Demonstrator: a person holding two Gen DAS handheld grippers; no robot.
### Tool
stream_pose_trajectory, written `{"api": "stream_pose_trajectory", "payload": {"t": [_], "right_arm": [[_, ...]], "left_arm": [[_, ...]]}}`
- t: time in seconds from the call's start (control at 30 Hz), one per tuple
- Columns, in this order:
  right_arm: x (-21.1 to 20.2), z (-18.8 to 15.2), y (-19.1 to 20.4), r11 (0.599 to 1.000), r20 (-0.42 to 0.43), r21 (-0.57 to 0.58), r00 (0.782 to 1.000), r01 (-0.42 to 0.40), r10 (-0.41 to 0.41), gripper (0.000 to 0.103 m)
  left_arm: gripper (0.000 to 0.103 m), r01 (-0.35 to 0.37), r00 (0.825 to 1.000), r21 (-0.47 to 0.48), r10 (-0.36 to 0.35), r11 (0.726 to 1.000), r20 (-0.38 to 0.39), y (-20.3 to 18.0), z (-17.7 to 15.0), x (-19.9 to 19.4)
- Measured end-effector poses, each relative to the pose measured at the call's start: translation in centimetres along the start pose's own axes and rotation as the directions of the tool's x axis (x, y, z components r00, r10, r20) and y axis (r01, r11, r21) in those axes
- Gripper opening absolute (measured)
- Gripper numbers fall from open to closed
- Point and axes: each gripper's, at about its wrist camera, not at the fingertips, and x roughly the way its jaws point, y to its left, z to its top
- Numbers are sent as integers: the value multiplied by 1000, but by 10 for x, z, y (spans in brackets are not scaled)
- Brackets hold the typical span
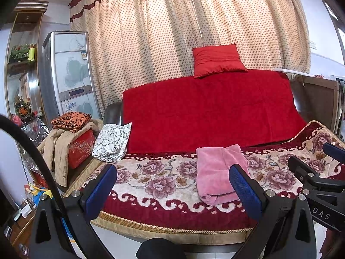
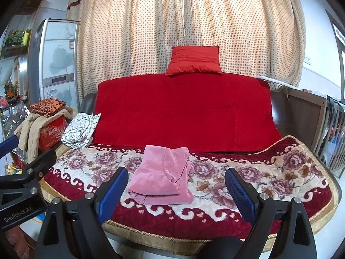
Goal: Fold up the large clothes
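Note:
A pink fleece garment [image 1: 217, 172] lies folded into a compact bundle on the floral blanket [image 1: 155, 179] over the sofa seat; it also shows in the right wrist view [image 2: 161, 179]. My left gripper [image 1: 172, 192] is open and empty, held in front of the seat's front edge, with the bundle just behind its right finger. My right gripper [image 2: 176, 194] is open and empty, and the bundle lies between and beyond its fingers. The right gripper shows at the left wrist view's right edge [image 1: 323, 172]; the left gripper shows at the right wrist view's left edge [image 2: 21, 172].
A red cover [image 2: 183, 112] drapes the sofa back, with a red cushion [image 2: 194, 61] on top. A white patterned cloth [image 2: 79, 131] lies on the left armrest. A red box [image 2: 51, 136] with a beige coat and orange cloth stands left. A wooden crib [image 2: 323, 125] stands right.

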Motion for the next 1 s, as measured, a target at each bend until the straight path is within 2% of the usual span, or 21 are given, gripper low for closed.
{"api": "stream_pose_trajectory", "payload": {"t": [1.0], "right_arm": [[2,-4,4,1000,-6,-11,1000,22,-22,93]], "left_arm": [[103,13,1000,-9,-13,1000,5,1,-2,-4]]}}
